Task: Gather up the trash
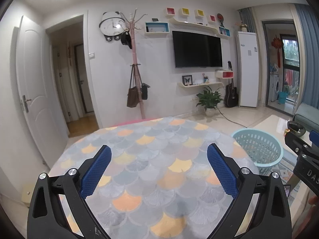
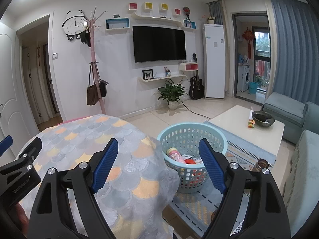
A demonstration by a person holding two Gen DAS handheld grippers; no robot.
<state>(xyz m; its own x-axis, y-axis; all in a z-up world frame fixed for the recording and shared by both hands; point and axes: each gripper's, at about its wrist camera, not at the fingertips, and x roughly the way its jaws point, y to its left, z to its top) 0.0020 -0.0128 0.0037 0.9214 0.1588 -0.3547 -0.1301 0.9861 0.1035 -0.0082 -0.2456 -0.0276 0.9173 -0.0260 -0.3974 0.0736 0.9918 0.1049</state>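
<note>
A light blue plastic basket stands on the rug to the right of the table; it also shows in the left wrist view. Inside it lie a pink bottle, a red item and white paper scraps. My left gripper is open and empty above the table with the scale-patterned cloth. My right gripper is open and empty, over the table's right edge and the basket. The cloth shows nothing lying on it.
A white coffee table holds a dark bowl and a small coloured cube. A brown cylinder stands by a grey-blue sofa. A coat stand, potted plant and guitar line the far wall.
</note>
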